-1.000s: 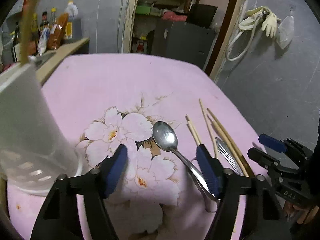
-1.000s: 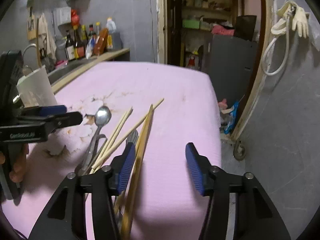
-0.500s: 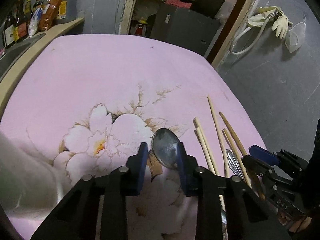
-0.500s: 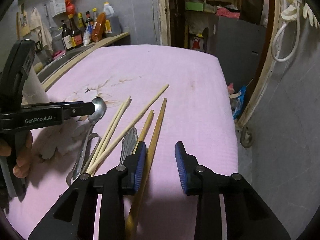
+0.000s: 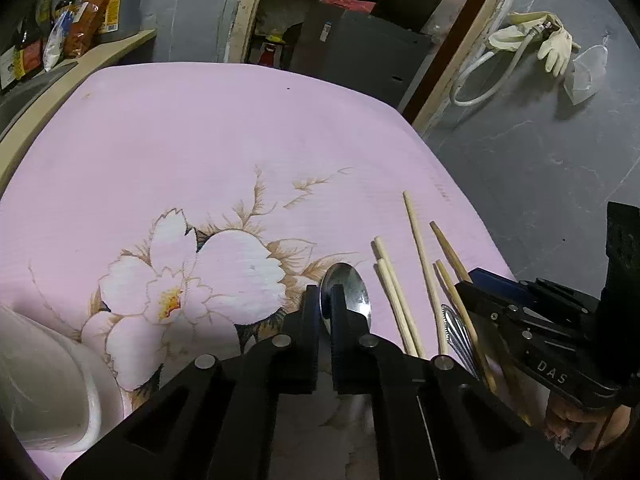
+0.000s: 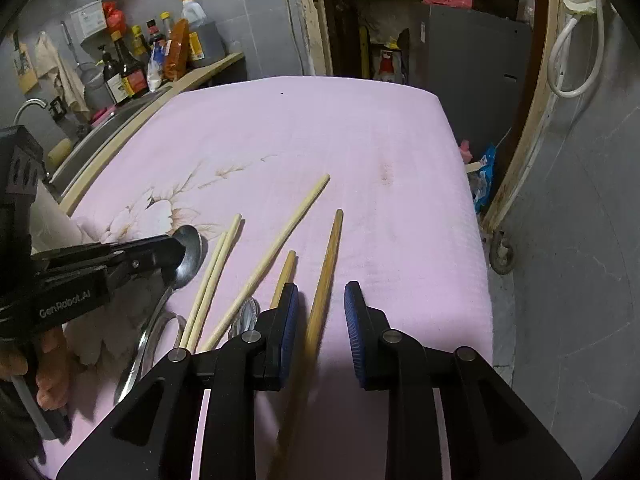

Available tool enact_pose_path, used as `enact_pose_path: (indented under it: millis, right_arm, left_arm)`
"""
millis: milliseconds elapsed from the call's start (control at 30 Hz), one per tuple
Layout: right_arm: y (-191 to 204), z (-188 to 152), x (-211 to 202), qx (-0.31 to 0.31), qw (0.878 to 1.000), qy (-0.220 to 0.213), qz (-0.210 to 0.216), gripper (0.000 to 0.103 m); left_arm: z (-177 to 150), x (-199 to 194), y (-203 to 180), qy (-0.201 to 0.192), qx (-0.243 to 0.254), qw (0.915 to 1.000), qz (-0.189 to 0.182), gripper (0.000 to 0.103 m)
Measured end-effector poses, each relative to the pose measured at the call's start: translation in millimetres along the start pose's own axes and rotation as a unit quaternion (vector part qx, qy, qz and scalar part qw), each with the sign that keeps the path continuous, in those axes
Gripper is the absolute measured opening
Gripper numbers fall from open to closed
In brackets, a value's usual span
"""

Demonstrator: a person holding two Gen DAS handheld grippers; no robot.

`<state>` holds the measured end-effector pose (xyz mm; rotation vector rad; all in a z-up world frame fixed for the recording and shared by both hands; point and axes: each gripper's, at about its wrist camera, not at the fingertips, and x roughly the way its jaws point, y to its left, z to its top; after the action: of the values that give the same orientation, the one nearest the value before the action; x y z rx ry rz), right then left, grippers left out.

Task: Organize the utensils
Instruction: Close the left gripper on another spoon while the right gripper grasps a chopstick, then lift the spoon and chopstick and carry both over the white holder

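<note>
Utensils, all lying loose on the pink flowered tablecloth (image 6: 360, 132); I am only starting to sort them.

My left claw (image 5: 325, 300) is pinching shut on the bowl of the shiny steel spoon (image 5: 352, 286), while my right claw (image 6: 322, 312) has been narrowing around the darker bamboo chopstick (image 6: 330, 248), pads not yet touching it. The pale wooden chopsticks (image 6: 216, 276) and a metal fork (image 6: 246, 318) are waiting between us. The white slotted holder (image 5: 52, 392) is standing at my left; the cloth's right edge is dropping away close by, but open room is lying ahead.
</note>
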<state>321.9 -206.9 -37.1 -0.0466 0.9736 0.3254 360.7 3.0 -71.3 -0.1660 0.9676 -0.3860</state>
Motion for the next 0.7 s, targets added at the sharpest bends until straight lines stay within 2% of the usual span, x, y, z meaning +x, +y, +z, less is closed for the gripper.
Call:
enact_pose_path:
  millis: [67, 100, 267, 367, 433, 533, 633, 700]
  right_arm:
    - [-1.0, 1.4, -0.2, 0.004, 1.0, 0.003, 0.0, 0.016]
    - [-3.7, 1.7, 0.6, 0.014, 1.0, 0.009, 0.013, 0.009]
    - [-6.2, 1.5, -3.0, 0.042, 0.999, 0.014, 0.031, 0.005]
    - [-6.8, -3.9, -13.0, 0.054, 0.998, -0.004, 0.04, 0.004]
    - [-5.5, -8.5, -23.1, 0.057, 0.997, -0.028, 0.042, 0.004]
    - [2.6, -18.7, -47.7, 0.054, 0.993, -0.094, 0.039, 0.004]
    - [14.2, -28.0, -74.6, 0.046, 0.984, -0.167, 0.039, 0.004]
    - [24.8, -35.0, -95.2, 0.035, 0.973, -0.226, 0.035, 0.004]
  left_arm:
    - [0.6, -1.4, -4.9, -0.005, 0.004, 1.0, -0.002, 0.001]
    - [0.5, -3.0, -7.1, -0.009, 0.007, 0.9999, -0.003, 0.0]
    - [-3.8, -16.0, -24.1, -0.035, 0.038, 0.9987, 0.003, 0.0]
    - [-7.3, -26.7, -35.4, -0.058, 0.06, 0.9964, 0.019, 0.0]
    - [-8.9, -35.9, -41.4, -0.079, 0.071, 0.9939, 0.031, 0.0]
    - [-12.8, -53.4, -48.2, -0.114, 0.079, 0.9893, 0.045, 0.0]
    - [-19.5, -75.0, -54.6, -0.156, 0.085, 0.9824, 0.06, 0.0]
    - [-21.9, -90.6, -61.5, -0.188, 0.089, 0.9754, 0.074, 0.0]
